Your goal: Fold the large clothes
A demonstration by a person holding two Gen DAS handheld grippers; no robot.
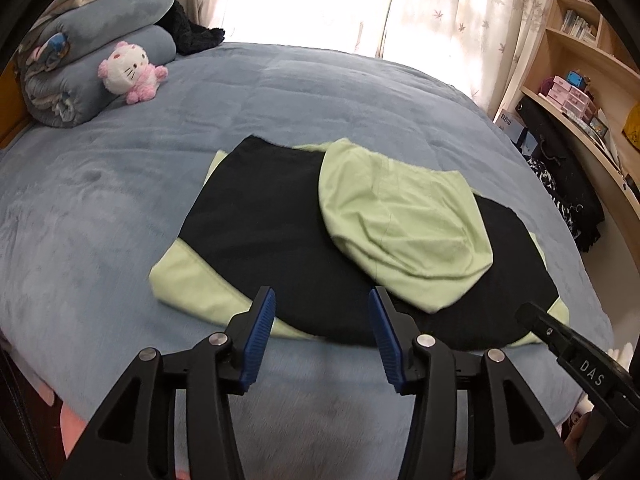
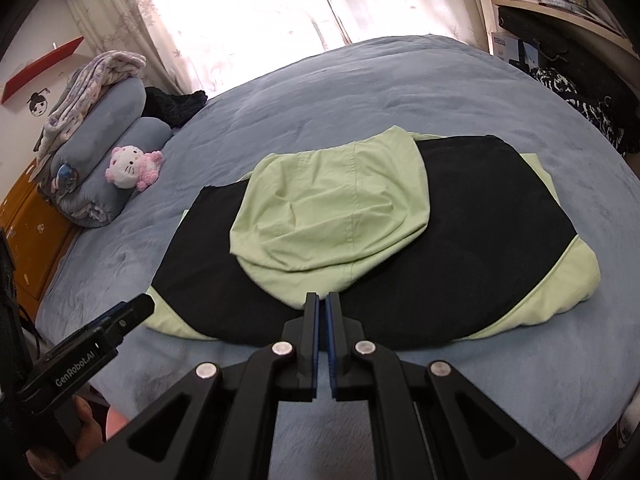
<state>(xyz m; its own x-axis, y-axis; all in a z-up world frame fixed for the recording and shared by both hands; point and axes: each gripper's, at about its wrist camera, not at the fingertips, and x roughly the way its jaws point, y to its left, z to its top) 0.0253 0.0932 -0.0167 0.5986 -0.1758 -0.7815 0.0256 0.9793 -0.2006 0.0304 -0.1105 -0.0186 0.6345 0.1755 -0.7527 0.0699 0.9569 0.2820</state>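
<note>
A black and light green hooded garment (image 1: 280, 232) lies folded on the blue bed; it also shows in the right wrist view (image 2: 480, 240). Its green hood (image 1: 400, 224) lies flat on top of the black body, also seen in the right wrist view (image 2: 336, 216). My left gripper (image 1: 322, 300) is open and empty, hovering over the garment's near edge. My right gripper (image 2: 322, 300) is shut with nothing between its pads, just at the hood's near tip. Each gripper shows at the edge of the other's view: the right gripper (image 1: 532, 316), the left gripper (image 2: 136, 312).
The blue bed cover (image 1: 120, 208) spreads all around the garment. Rolled blue bedding (image 1: 100, 64) and a pink and white plush cat (image 1: 130, 70) sit at the far left. Wooden shelves (image 1: 580, 80) with boxes stand to the right. Curtains (image 1: 440, 8) hang behind the bed.
</note>
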